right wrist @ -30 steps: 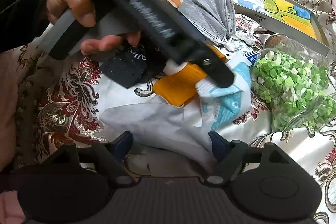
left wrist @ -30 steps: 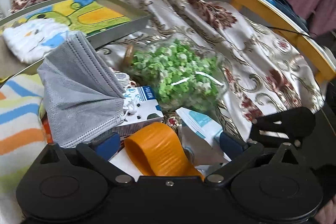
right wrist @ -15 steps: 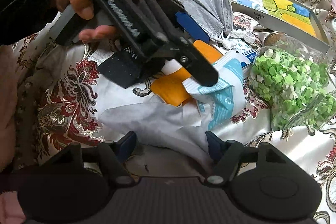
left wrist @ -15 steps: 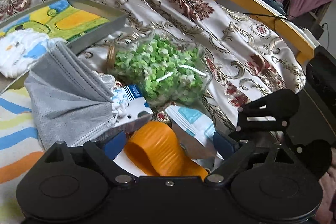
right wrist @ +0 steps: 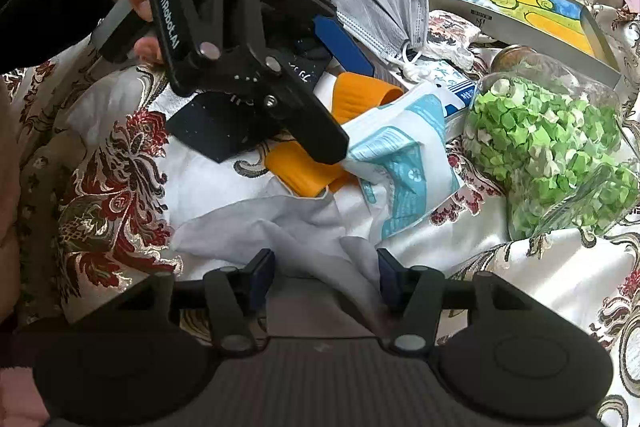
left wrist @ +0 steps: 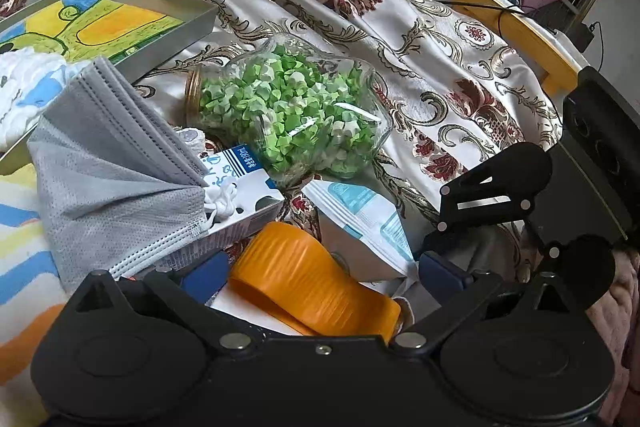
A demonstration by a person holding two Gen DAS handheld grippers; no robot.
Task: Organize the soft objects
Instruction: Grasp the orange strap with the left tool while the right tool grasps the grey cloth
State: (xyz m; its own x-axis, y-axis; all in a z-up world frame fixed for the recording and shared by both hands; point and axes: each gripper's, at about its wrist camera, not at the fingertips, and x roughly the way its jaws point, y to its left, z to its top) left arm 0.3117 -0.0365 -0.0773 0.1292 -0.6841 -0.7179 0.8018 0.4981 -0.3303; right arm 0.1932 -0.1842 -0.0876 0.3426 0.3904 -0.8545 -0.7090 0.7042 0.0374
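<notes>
the left gripper (right wrist: 344, 99) hides much of the orange band (right wrist: 304, 171); the striped towel (left wrist: 20, 227) is cut off at 9 o'clock.

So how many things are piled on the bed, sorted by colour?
Grey: 2, the face mask and the thin cloth
Orange: 1, the rubbery orange piece
Green: 1, the jar of paper stars
Blue and white: 2, the small box and the packet
Total: 6

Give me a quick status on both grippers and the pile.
Left gripper opening wide, astride the orange piece. Right gripper closing, white cloth between its fingers. Grey mask untouched; glass jar crowds the pile.
</notes>
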